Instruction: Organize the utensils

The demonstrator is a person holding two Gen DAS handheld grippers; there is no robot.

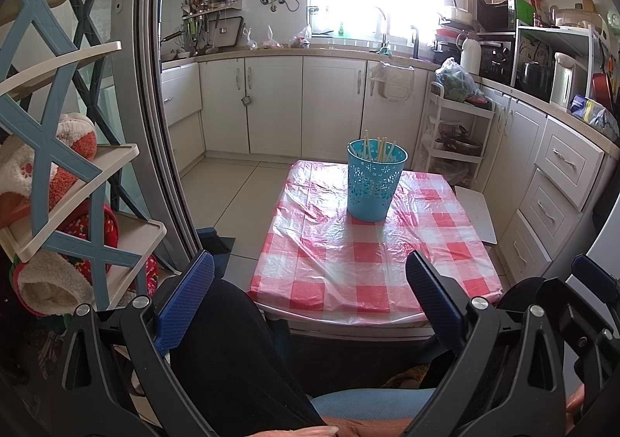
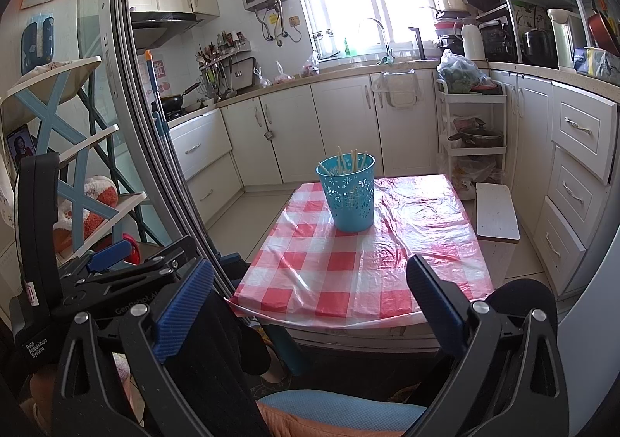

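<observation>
- Nearest, the left tool hangs with its blue pads spread wide and nothing between them, above the person's dark-clad leg.
- Beside it, the right tool is likewise spread wide and holds nothing; both sit short of the worktop's near edge.
- Ahead, the worktop under a red-and-white checked cover shows bare cloth from that near edge to the far half.
- Farther on, a blue perforated holder stands upright near the far edge, well apart from both tools.
- Inside it, wooden chopsticks stand with their tips above the rim.
- Beyond, open floor runs to white cabinets.
</observation>
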